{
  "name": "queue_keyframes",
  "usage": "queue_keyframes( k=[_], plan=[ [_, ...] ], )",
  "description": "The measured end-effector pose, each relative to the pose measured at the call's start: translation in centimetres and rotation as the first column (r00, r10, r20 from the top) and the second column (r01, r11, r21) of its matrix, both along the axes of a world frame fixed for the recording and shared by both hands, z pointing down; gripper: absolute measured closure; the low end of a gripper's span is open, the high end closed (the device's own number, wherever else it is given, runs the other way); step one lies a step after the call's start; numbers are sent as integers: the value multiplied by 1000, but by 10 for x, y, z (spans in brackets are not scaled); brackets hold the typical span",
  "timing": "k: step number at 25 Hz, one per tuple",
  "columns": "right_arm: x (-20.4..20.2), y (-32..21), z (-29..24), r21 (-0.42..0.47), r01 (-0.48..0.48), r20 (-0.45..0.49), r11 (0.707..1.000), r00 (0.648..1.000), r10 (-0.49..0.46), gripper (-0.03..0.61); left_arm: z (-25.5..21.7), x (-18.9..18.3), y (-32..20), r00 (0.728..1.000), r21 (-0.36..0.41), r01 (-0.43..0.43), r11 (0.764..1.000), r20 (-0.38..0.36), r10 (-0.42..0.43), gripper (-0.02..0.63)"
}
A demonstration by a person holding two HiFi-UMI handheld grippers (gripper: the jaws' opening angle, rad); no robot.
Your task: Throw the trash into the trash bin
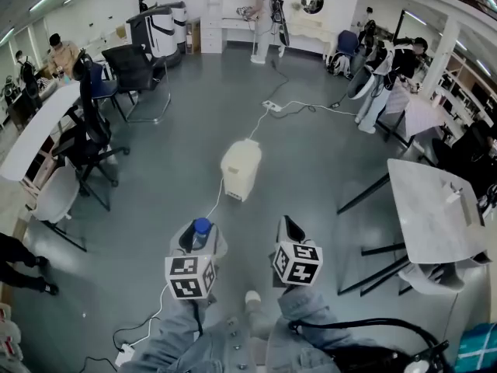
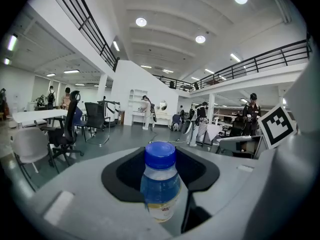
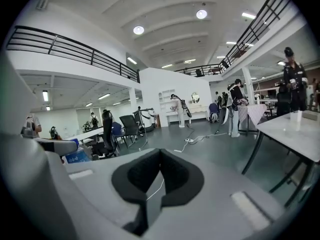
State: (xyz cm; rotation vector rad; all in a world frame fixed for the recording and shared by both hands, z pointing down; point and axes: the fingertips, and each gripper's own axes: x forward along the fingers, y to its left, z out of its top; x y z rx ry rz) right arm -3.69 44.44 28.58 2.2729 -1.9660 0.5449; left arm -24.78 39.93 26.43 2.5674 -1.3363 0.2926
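A clear bottle (image 2: 160,184) with a blue cap (image 1: 202,225) and a blue label stands upright between the jaws of my left gripper (image 2: 160,156), which is shut on it. In the head view the left gripper (image 1: 198,235) is low and left of centre. Beside it, my right gripper (image 1: 289,230) is shut with nothing in it, and its black pads (image 3: 172,176) leave only a thin slit. A cream-white trash bin (image 1: 241,169) stands on the grey floor straight ahead of both grippers, some way off. The bin does not show in either gripper view.
A white cable (image 1: 211,208) runs across the floor from beside the bin toward my feet. A white table (image 1: 431,208) stands at the right. Office chairs (image 1: 85,150) and a long table (image 1: 39,130) line the left. People stand at the far side of the hall.
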Motion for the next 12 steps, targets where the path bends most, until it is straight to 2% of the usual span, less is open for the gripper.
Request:
queue_keyframes(
  k=[12],
  plan=[
    [95,-132,3,-7,40,44,999,998,-40,575,-13,100,-127,999,26,3,1000,53,-4,417]
  ],
)
